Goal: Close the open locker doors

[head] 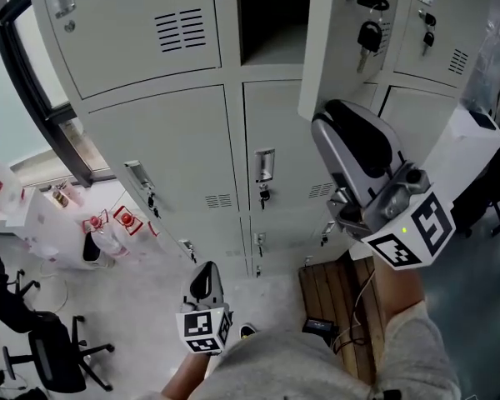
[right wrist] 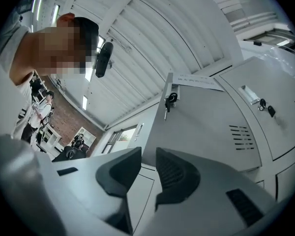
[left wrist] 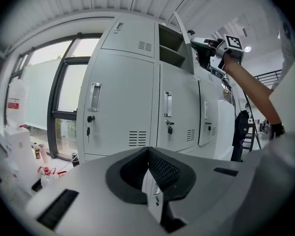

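Observation:
One upper locker door stands swung out from its dark open compartment, with keys hanging from its lock. My right gripper is raised to the door's lower corner, on its outer face. Its jaws stand apart, and only locker panels show through the gap. In the right gripper view the door fills the space just above that gripper. The left gripper view shows the door edge-on with the right gripper beside it. My left gripper hangs low, shut and empty.
The other locker doors are closed, several with keys in their locks. A dark window frame runs at the left, with bottles on the floor below it. An office chair stands at lower left, and a wooden pallet lies at the lockers' foot.

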Demonstrator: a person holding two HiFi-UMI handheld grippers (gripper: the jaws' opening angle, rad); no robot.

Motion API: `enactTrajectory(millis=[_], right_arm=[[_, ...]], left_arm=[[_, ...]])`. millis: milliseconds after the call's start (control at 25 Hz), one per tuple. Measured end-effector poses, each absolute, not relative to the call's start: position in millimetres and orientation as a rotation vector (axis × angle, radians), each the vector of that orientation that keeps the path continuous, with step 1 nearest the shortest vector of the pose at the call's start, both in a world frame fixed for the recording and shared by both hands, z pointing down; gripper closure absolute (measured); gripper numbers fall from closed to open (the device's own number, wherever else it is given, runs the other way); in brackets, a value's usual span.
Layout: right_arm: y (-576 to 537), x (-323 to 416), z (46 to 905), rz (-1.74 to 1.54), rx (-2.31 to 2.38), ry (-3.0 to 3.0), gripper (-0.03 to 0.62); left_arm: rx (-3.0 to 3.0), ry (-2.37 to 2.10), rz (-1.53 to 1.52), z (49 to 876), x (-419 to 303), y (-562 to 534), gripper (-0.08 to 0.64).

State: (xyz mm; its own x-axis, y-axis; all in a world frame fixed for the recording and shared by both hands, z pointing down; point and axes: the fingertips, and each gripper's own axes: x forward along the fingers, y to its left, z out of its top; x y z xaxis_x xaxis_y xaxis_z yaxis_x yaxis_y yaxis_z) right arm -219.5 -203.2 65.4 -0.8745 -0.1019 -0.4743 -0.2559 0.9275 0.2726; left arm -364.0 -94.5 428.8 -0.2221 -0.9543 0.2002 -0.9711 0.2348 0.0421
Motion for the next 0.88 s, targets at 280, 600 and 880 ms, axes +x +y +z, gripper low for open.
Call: enactTrajectory(millis=[280, 600, 880], right_arm=[[-236.3, -262.8, 67.2, 0.449, -0.319, 2.638, 0.489], [-272.9, -301.7, 65.8, 0.483, -0.464, 2.656, 0.489], [-298.2, -323.3, 63.4, 0.5, -0.577, 2.68, 0.492]], left_arm=[[1.783, -2.342, 0.132, 434.5, -401.1, -82.8, 0.554], [1.754, -2.344, 0.128, 442.5, -435.9, -75.2, 0.554], [1.736, -2.352, 0.127, 444.5, -457.6, -71.7, 0.554]])
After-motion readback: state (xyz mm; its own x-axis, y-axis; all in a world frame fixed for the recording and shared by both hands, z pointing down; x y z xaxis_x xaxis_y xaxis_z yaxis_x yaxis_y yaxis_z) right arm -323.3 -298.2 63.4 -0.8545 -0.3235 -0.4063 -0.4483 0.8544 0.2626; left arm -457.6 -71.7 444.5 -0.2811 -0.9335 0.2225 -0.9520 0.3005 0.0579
